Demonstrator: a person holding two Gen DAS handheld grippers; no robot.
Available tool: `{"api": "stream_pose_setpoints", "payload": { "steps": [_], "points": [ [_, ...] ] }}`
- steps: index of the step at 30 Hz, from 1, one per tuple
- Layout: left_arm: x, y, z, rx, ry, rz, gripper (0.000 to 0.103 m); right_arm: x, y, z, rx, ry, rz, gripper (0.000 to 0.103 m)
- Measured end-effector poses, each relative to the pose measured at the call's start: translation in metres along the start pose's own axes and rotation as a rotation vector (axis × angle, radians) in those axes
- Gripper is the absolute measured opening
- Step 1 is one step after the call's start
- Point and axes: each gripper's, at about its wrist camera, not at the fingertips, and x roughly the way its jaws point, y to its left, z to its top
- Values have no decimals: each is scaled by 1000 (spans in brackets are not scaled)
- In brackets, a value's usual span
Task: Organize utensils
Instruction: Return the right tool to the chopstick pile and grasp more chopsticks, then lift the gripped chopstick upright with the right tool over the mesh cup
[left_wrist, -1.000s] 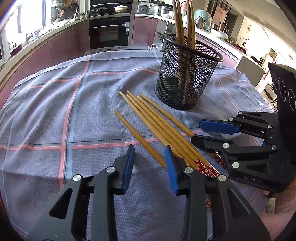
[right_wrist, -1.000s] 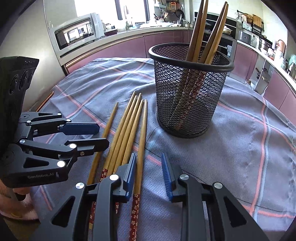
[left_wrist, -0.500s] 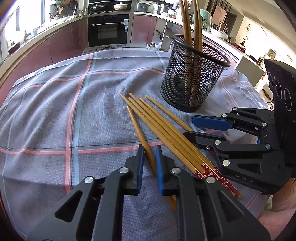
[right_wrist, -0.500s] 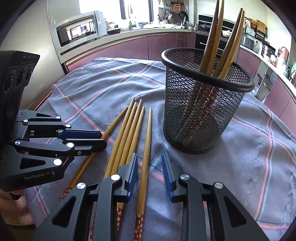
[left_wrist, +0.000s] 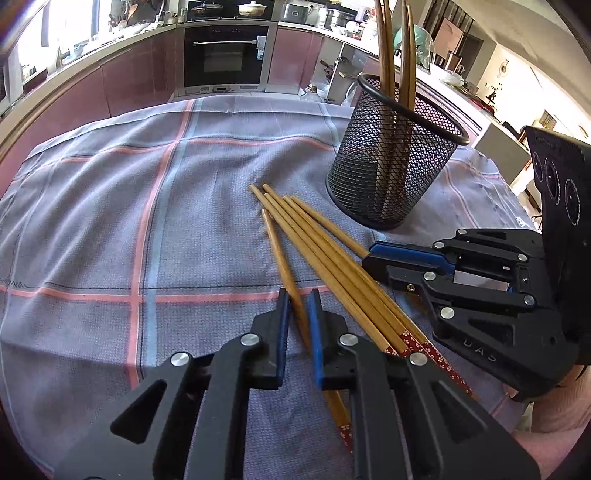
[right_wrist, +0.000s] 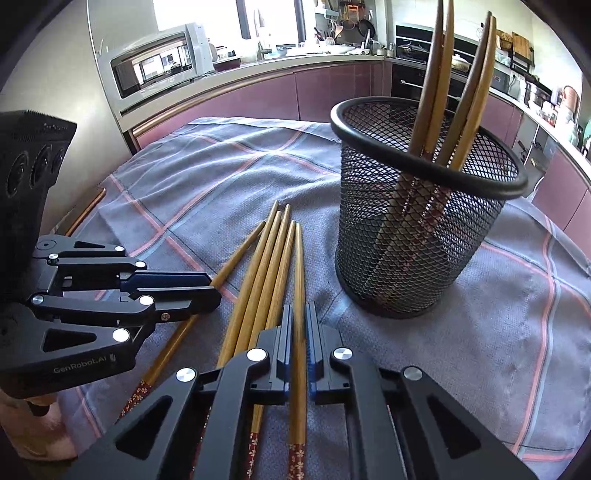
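Note:
Several wooden chopsticks (left_wrist: 317, 243) with red patterned ends lie on the checked cloth beside a black mesh holder (left_wrist: 391, 162) that has several chopsticks standing in it. My left gripper (left_wrist: 297, 306) is shut on the leftmost, separate chopstick (left_wrist: 280, 254). My right gripper (right_wrist: 299, 317) is shut on the rightmost chopstick (right_wrist: 298, 266) of the bundle (right_wrist: 266, 266). The holder also shows in the right wrist view (right_wrist: 417, 229). Each gripper shows in the other's view: the right one (left_wrist: 373, 254), the left one (right_wrist: 210, 286).
The grey cloth with pink and blue stripes (left_wrist: 147, 206) covers the round table. Kitchen counters, an oven (left_wrist: 225, 55) and a microwave (right_wrist: 159, 62) stand beyond the table edge. The two grippers sit close together near the chopsticks' red ends.
Both grippers have closed from open: the left around the separate chopstick, the right around the rightmost one. Both moved forward toward the holder, and the left chopstick has swung toward the bundle.

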Motion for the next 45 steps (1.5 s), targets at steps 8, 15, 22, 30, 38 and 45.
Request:
{"api": "stream_pose_setpoints", "payload": {
  "steps": [8, 15, 22, 30, 38, 45],
  "points": [
    [-7, 3, -1, -22, -17, -23, 8, -14, -4, -2, 19, -25, 35, 5],
    [-24, 4, 1, -23, -53, -52, 7, -37, -8, -1, 31, -71, 89, 5],
    [-49, 1, 5, -16, -105, -92, 7, -64, -11, 3, 52, -145, 132, 5],
    [-85, -1, 13, -9, -185, -141, 7, -93, -17, 9, 82, -236, 139, 5],
    [-119, -5, 20, 5, -263, -185, 7, -114, -25, 13, 92, -304, 131, 5],
    [-139, -11, 26, 21, -319, -189, 7, -129, -36, 15, 116, -357, 116, 5]
  ]
}}
